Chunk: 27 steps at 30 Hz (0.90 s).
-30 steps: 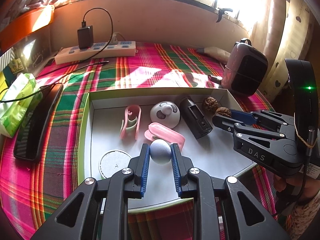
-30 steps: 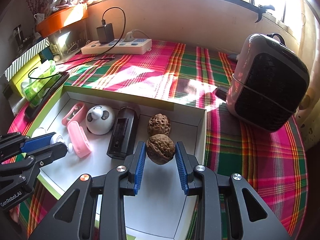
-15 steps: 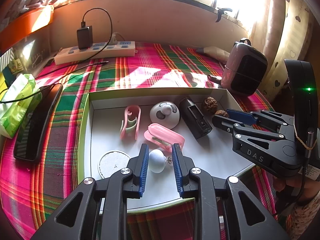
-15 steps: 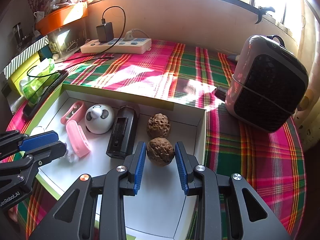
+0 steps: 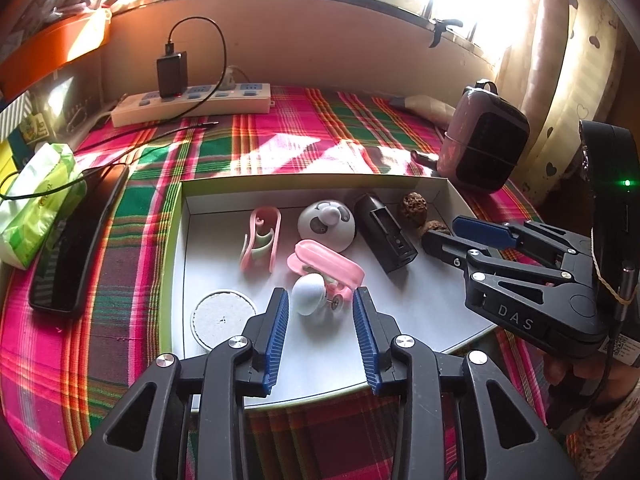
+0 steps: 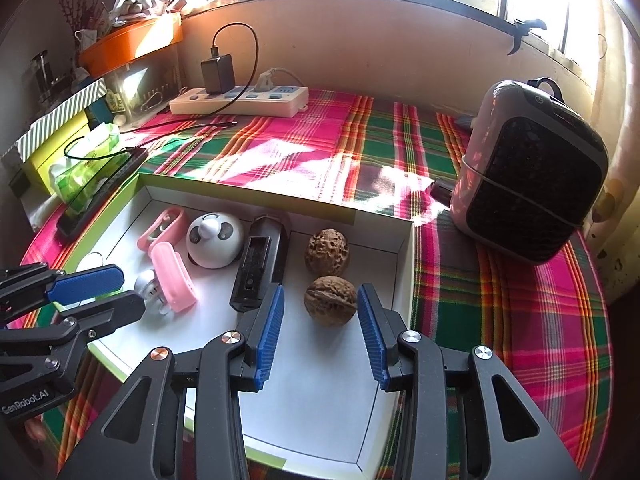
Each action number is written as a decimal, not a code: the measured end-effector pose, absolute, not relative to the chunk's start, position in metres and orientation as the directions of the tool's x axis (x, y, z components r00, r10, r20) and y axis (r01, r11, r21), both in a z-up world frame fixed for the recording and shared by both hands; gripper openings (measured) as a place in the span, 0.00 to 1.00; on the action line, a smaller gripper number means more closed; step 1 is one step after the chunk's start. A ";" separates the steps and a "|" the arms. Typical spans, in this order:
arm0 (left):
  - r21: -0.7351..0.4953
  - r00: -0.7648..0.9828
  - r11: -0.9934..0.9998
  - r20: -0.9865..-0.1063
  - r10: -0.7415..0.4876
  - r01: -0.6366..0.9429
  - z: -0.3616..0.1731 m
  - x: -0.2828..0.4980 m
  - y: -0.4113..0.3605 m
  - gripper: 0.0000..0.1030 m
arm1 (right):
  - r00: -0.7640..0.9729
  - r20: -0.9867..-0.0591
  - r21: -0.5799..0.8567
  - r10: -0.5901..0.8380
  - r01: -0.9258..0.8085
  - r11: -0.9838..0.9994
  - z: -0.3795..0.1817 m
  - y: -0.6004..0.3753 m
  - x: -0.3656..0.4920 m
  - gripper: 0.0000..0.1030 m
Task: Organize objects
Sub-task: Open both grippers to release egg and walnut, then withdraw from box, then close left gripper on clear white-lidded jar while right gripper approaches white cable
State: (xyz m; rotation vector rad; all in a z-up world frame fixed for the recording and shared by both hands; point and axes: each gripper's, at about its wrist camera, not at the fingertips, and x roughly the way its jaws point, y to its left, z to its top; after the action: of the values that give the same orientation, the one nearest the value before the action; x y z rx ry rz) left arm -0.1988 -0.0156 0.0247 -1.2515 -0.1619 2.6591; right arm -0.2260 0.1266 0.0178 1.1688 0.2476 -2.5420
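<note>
A white box with a green rim (image 5: 176, 240) (image 6: 248, 192) sits on the plaid cloth. My left gripper (image 5: 320, 320) (image 6: 132, 294) hangs over its near left part, jaws opening. A small white round piece (image 5: 308, 294) (image 6: 146, 282) lies on the box floor between the pads, touching neither. My right gripper (image 6: 320, 320) (image 5: 440, 234) is over the box's right part, jaws opening too. A walnut (image 6: 330, 306) rests on the floor between its pads, free of both. A second walnut (image 6: 327, 252) (image 5: 414, 202) lies just behind it.
Inside the box lie a pink clip (image 5: 260, 240), a panda-faced round thing (image 5: 326, 224), a black device (image 5: 386, 236), a pink case (image 5: 328, 264) and a white disc (image 5: 222, 318). Outside it are a phone (image 5: 76, 240), a tissue pack (image 5: 36, 200), a power strip (image 5: 192, 104) and a pink-and-black appliance (image 6: 532, 184).
Both grippers have let go. The white piece sank from the left pads to the box floor. The walnut dropped from the right pads beside the other one. Both pairs of jaws widened.
</note>
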 end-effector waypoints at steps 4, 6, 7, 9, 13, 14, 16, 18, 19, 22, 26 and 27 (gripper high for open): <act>-0.187 -0.633 -0.974 -0.740 0.226 -0.128 0.028 -0.189 -0.019 0.31 | -0.613 -0.757 -0.017 -0.225 0.363 -0.932 0.019 0.128 -0.221 0.39; -0.190 -0.637 -0.974 -0.737 0.227 -0.127 0.030 -0.186 -0.020 0.31 | -0.617 -0.755 -0.014 -0.223 0.355 -0.935 0.020 0.130 -0.218 0.39; -0.190 -0.639 -0.974 -0.735 0.226 -0.126 0.030 -0.184 -0.021 0.31 | -0.617 -0.754 -0.010 -0.224 0.352 -0.936 0.021 0.131 -0.217 0.39; -0.191 -0.643 -0.973 -0.731 0.228 -0.127 0.033 -0.181 -0.021 0.31 | -0.619 -0.753 -0.008 -0.224 0.348 -0.938 0.022 0.133 -0.214 0.39; -0.196 -0.653 -0.972 -0.720 0.233 -0.130 0.038 -0.173 -0.022 0.31 | -0.629 -0.742 0.002 -0.231 0.343 -0.939 0.026 0.136 -0.207 0.39; -0.196 -0.655 -0.972 -0.720 0.232 -0.129 0.039 -0.170 -0.022 0.31 | -0.631 -0.739 0.006 -0.234 0.342 -0.940 0.027 0.137 -0.205 0.39; -0.201 -0.655 -0.970 -0.717 0.239 -0.133 0.039 -0.167 -0.022 0.31 | -0.633 -0.737 0.010 -0.239 0.343 -0.939 0.028 0.137 -0.200 0.39; -0.202 -0.653 -0.970 -0.718 0.240 -0.134 0.039 -0.163 -0.021 0.31 | -0.635 -0.734 0.013 -0.243 0.343 -0.939 0.029 0.138 -0.195 0.39; -0.202 -0.652 -0.970 -0.718 0.242 -0.138 0.038 -0.161 -0.020 0.31 | -0.635 -0.732 0.016 -0.245 0.344 -0.939 0.029 0.139 -0.193 0.39; -0.206 -0.652 -0.969 -0.717 0.246 -0.139 0.039 -0.155 -0.020 0.31 | -0.639 -0.727 0.029 -0.253 0.339 -0.940 0.030 0.142 -0.187 0.39; -0.217 -0.649 -0.964 -0.714 0.263 -0.152 0.040 -0.145 -0.019 0.31 | -0.648 -0.714 0.045 -0.266 0.336 -0.941 0.032 0.146 -0.175 0.39; -0.217 -0.647 -0.963 -0.714 0.266 -0.157 0.040 -0.142 -0.017 0.31 | -0.652 -0.710 0.045 -0.266 0.336 -0.941 0.033 0.147 -0.172 0.39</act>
State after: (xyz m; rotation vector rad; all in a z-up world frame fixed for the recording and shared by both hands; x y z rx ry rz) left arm -0.1421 -0.0171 0.0401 -1.1810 -0.1980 2.6490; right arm -0.1716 0.1467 0.0332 1.0909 0.1291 -2.5846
